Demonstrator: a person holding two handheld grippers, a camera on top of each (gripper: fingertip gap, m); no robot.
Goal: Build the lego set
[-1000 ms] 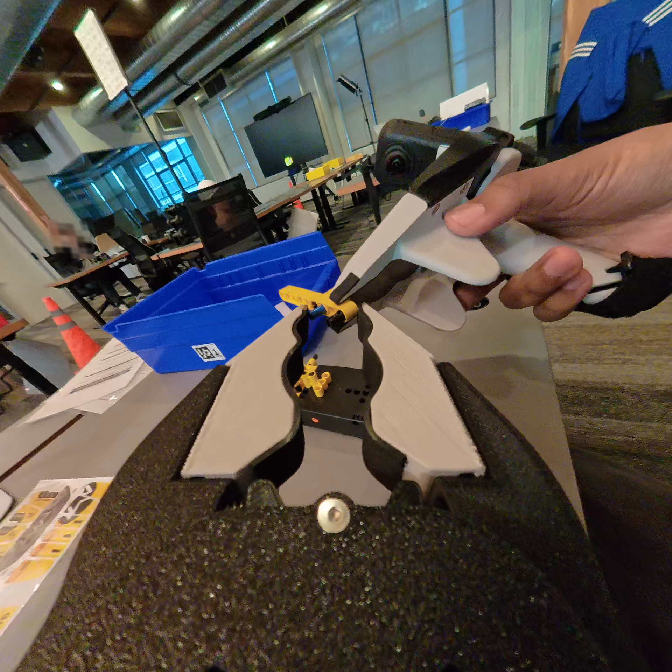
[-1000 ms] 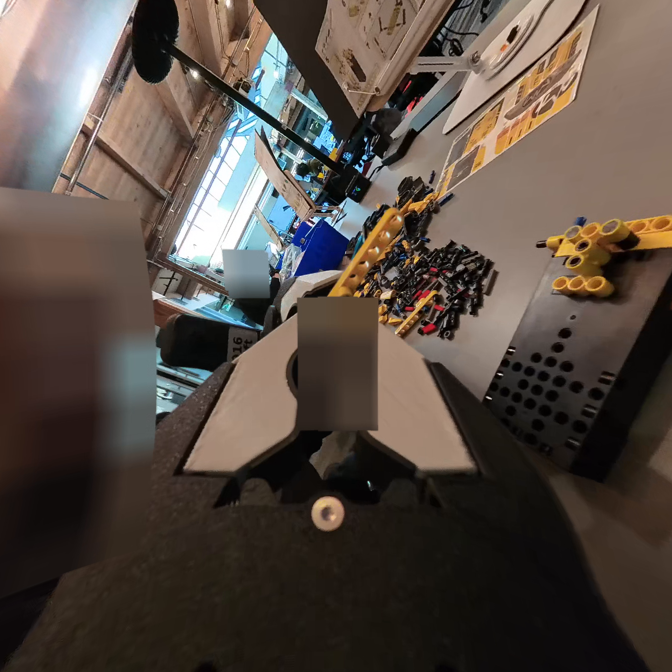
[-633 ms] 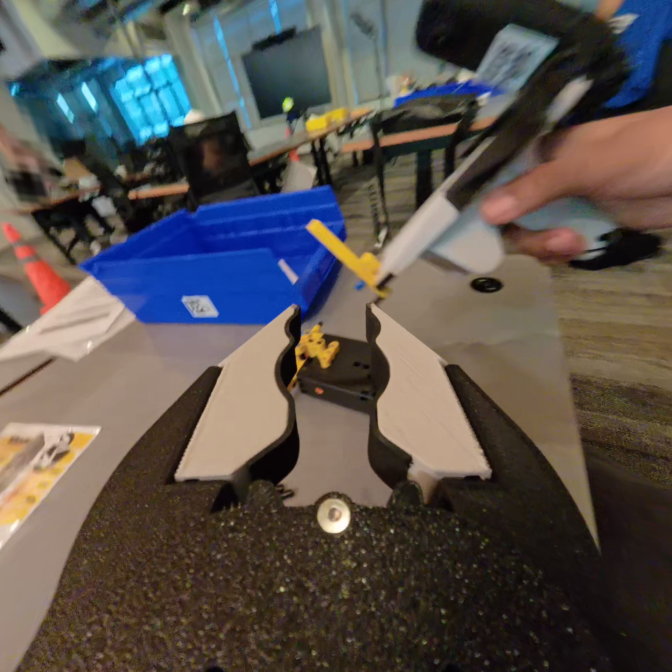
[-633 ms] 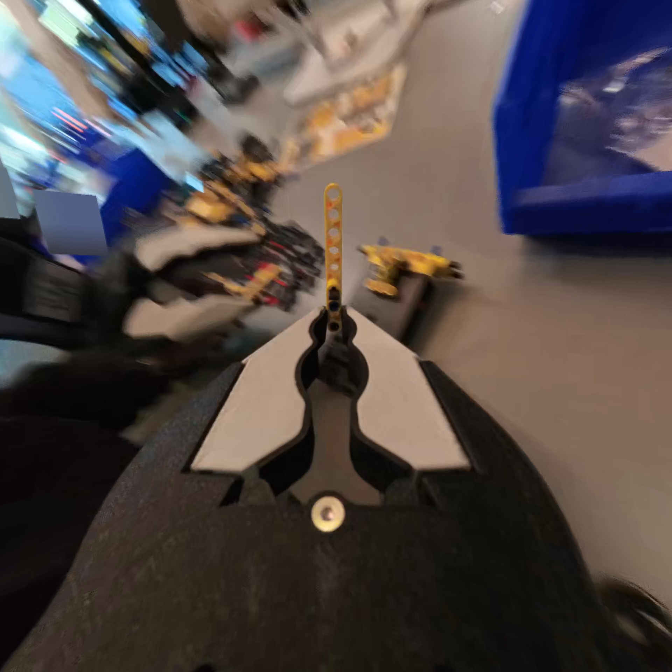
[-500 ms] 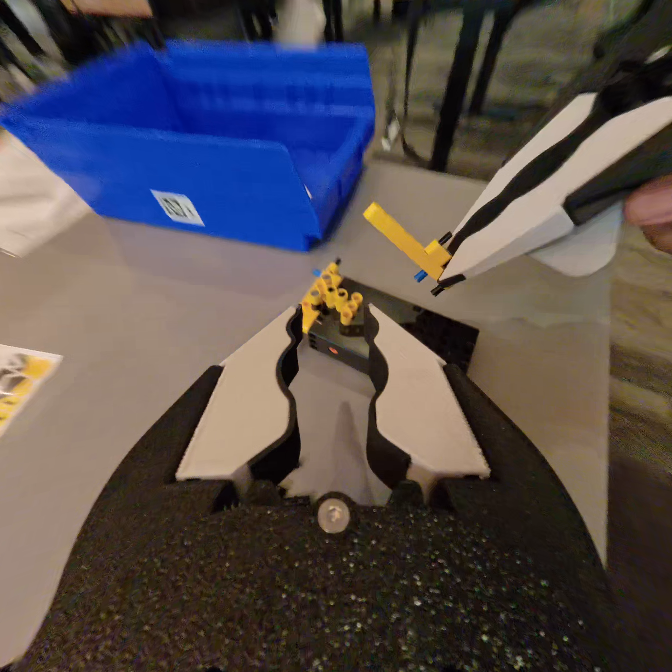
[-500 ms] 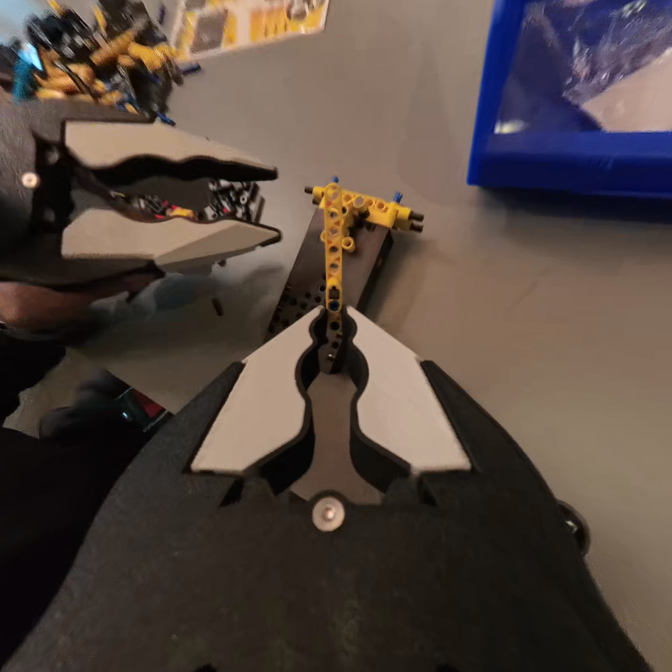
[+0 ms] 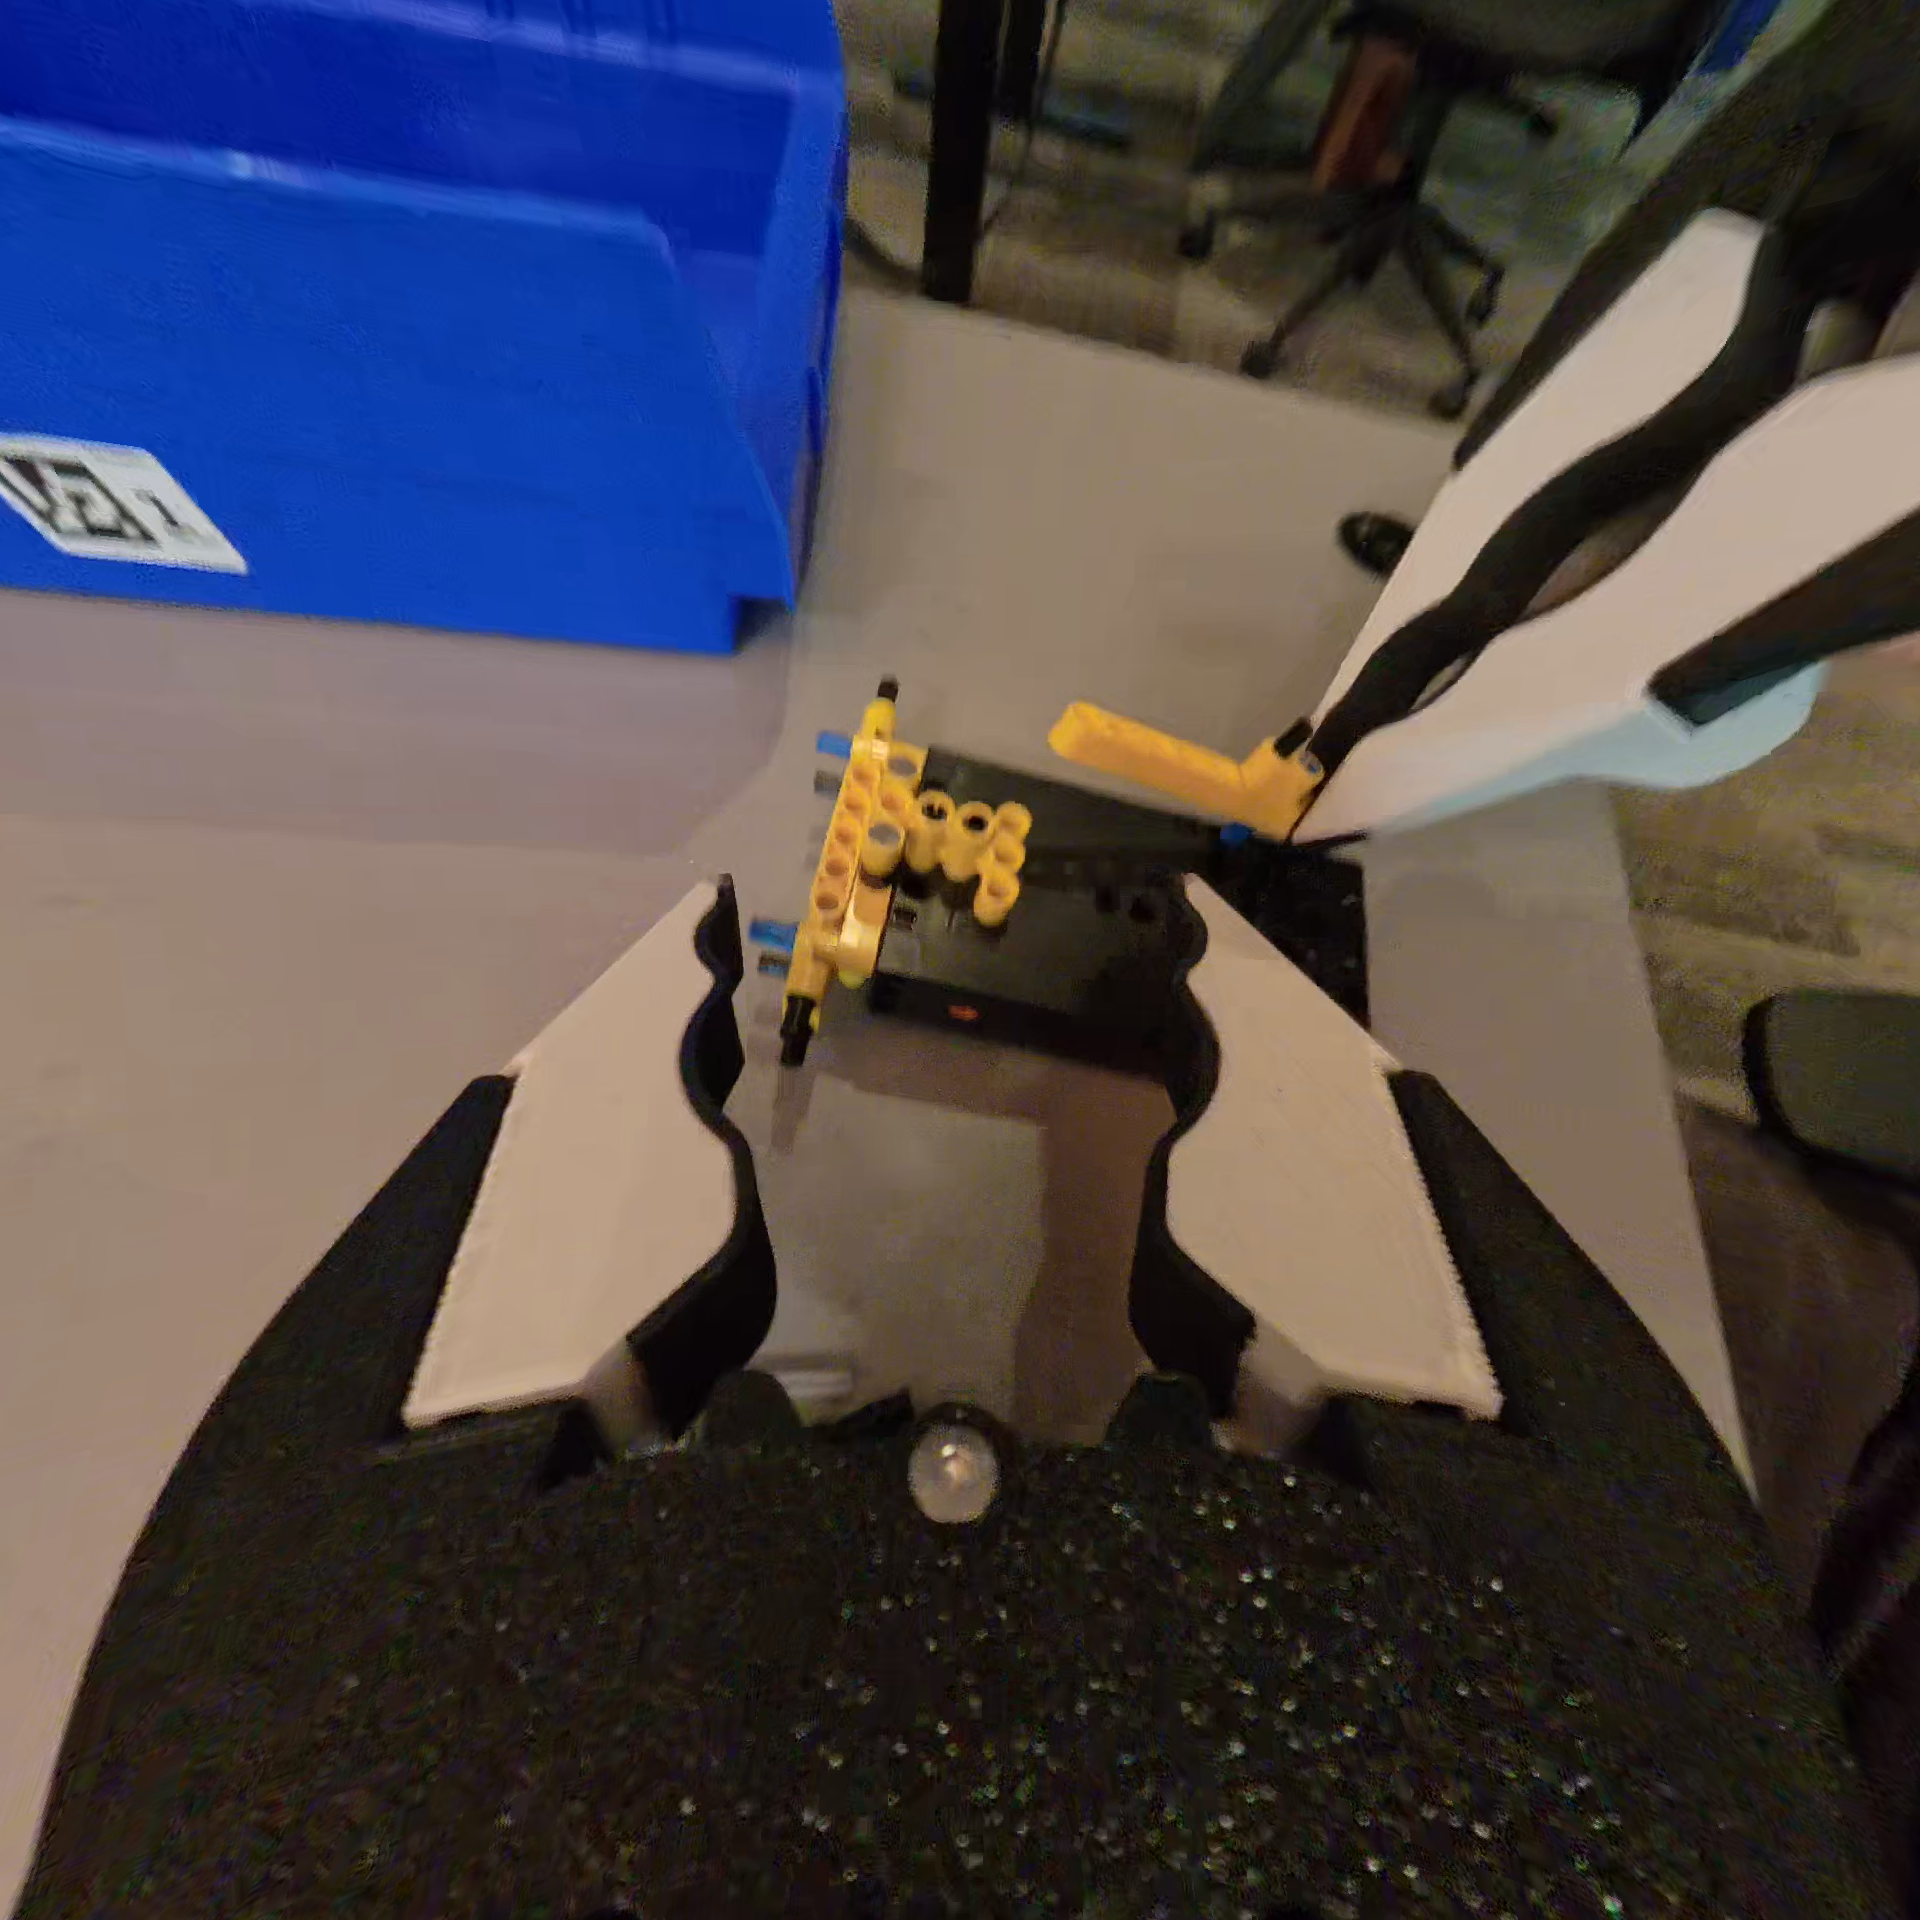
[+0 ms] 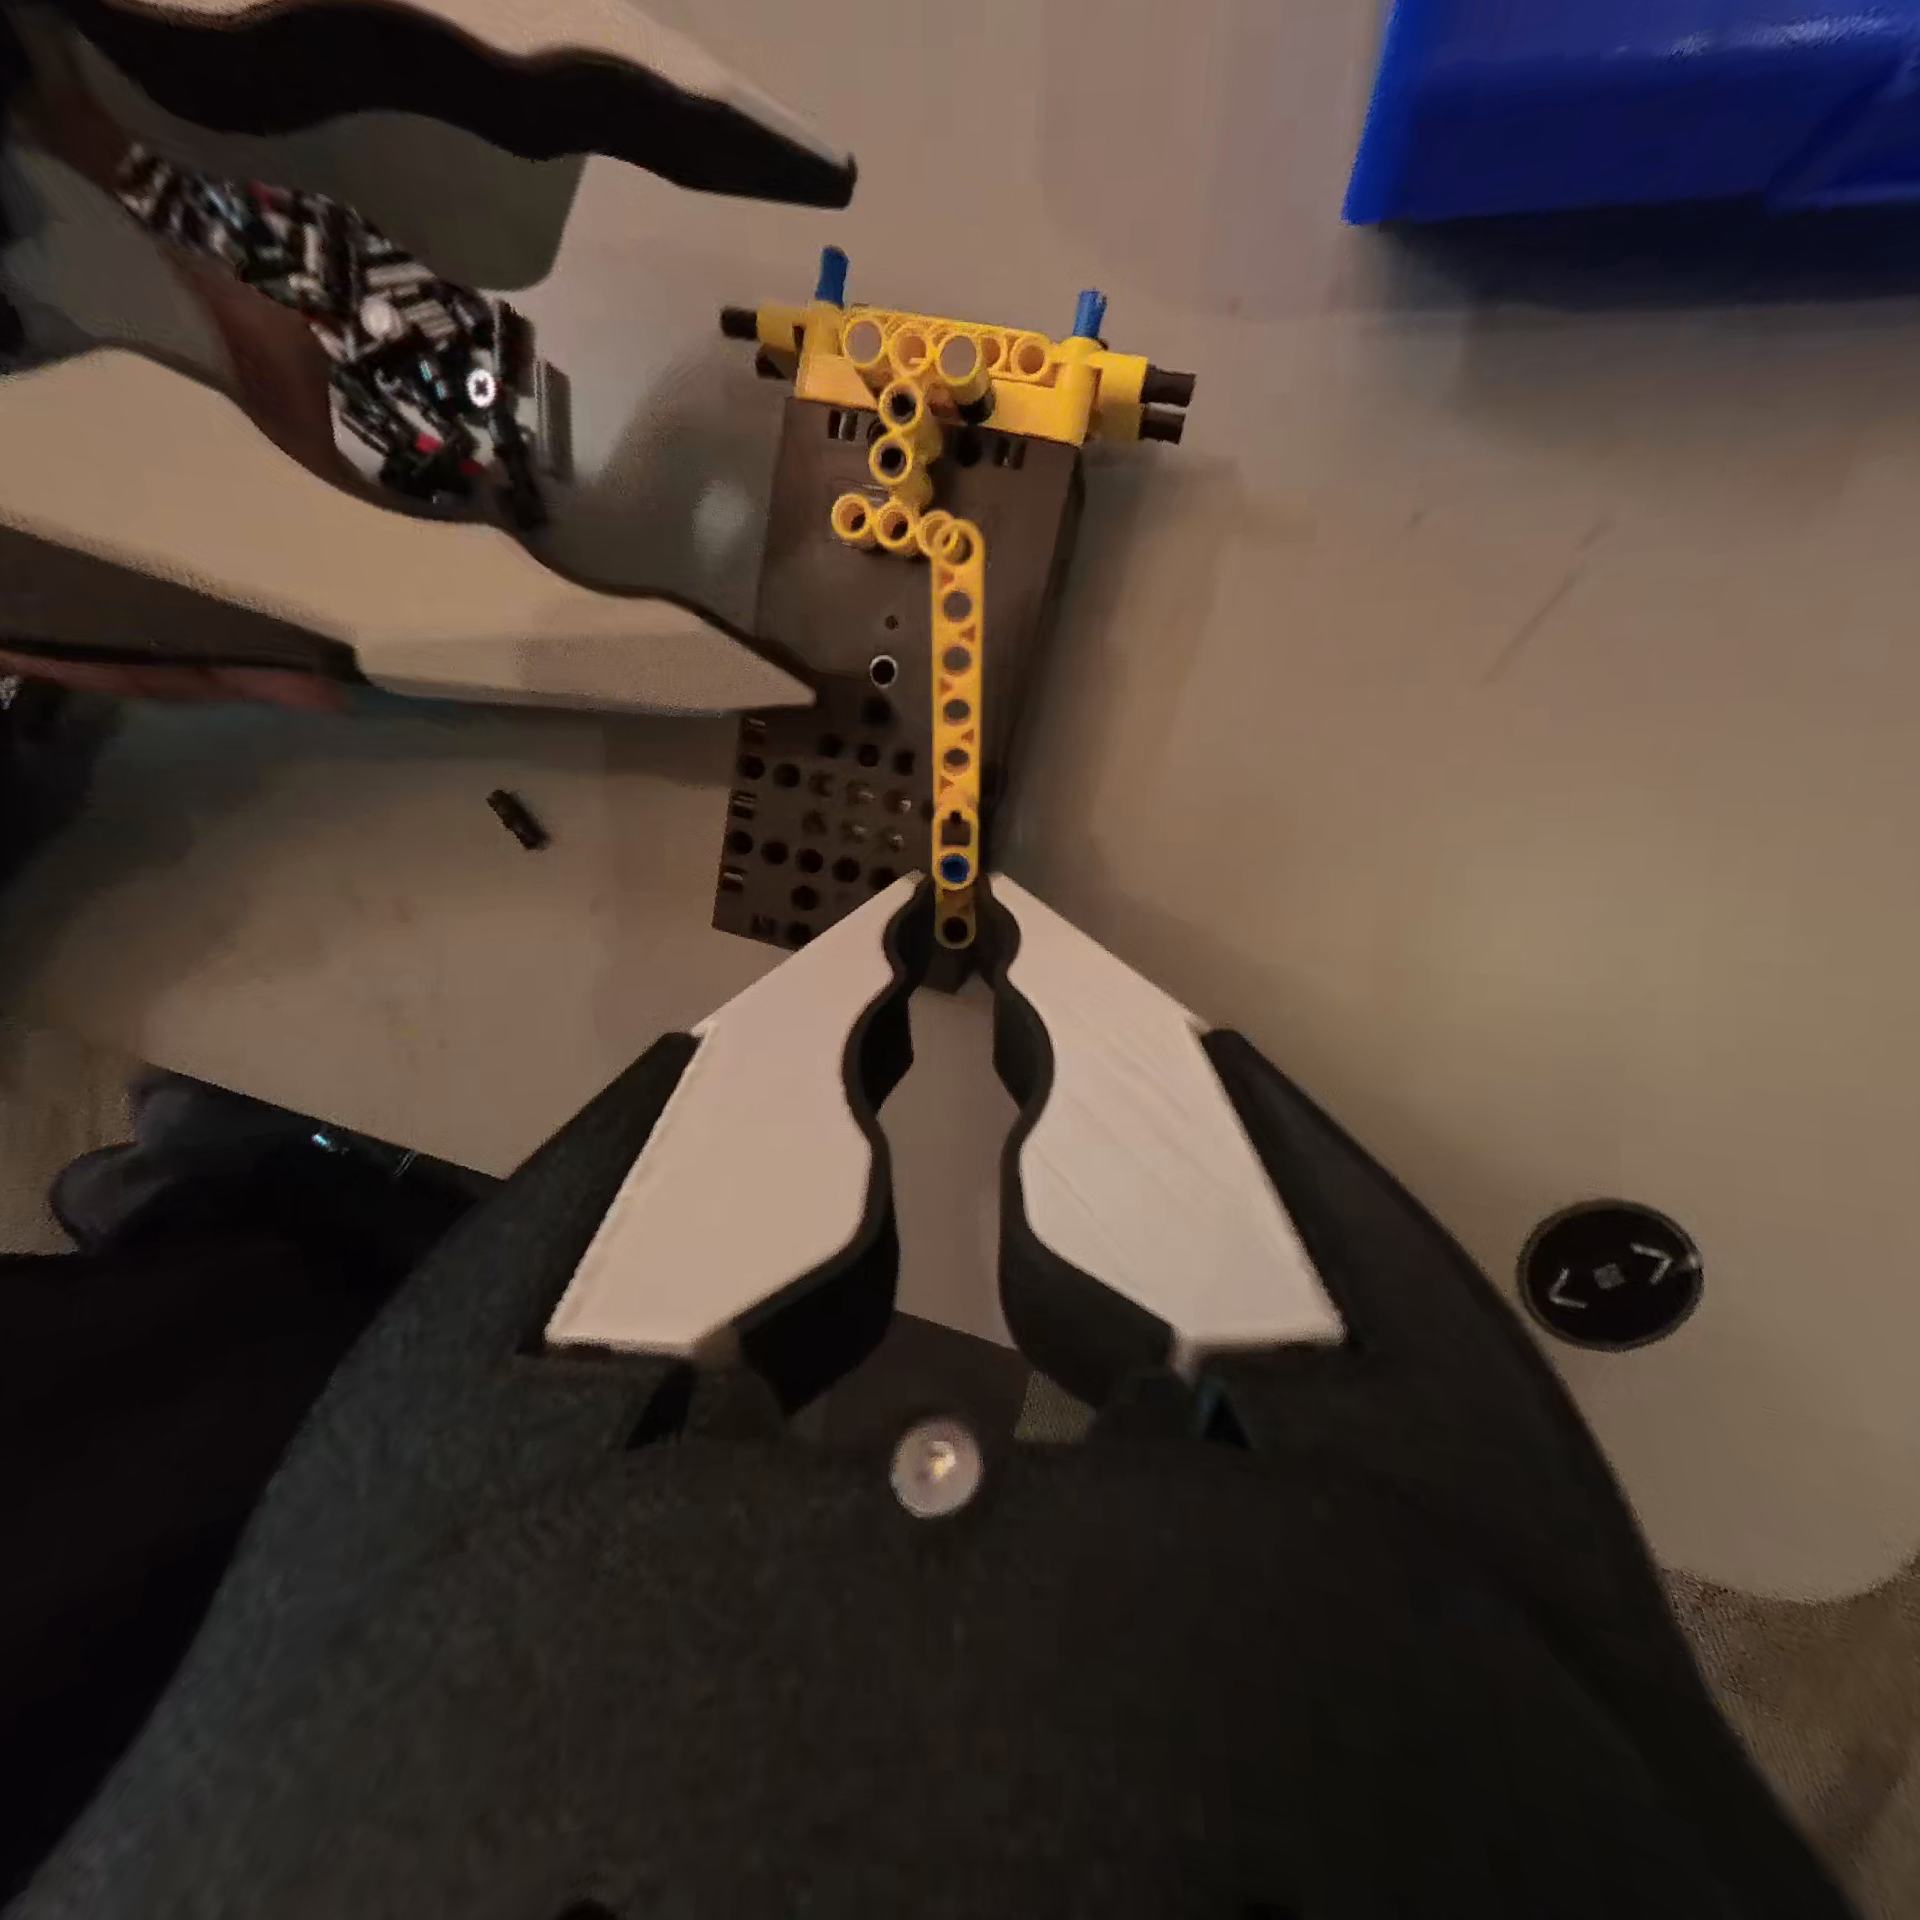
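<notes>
A black perforated block (image 7: 1049, 925) lies on the grey table (image 7: 312, 935) with a yellow beam assembly (image 7: 904, 842) at one end; both also show in the right wrist view, the block (image 8: 831, 810) and the assembly (image 8: 956, 364). My right gripper (image 8: 951, 904) is shut on a long yellow beam (image 8: 956, 707) with a blue pin, held over the block, its far end by the assembly. It shows in the left wrist view (image 7: 1304, 800) with the beam (image 7: 1153, 758). My left gripper (image 7: 951, 914) is open and empty, its fingers either side of the block's near end.
A blue bin (image 7: 395, 343) stands on the table behind and left of the block, also in the right wrist view (image 8: 1662, 104). A pile of small black parts (image 8: 395, 343) and a loose black pin (image 8: 516, 818) lie to the side. A round black table insert (image 8: 1608, 1276) sits near the edge.
My right gripper swung down with the yellow beam and brought it low over the black block. My left gripper tilted down, closed in on the block and opened wider.
</notes>
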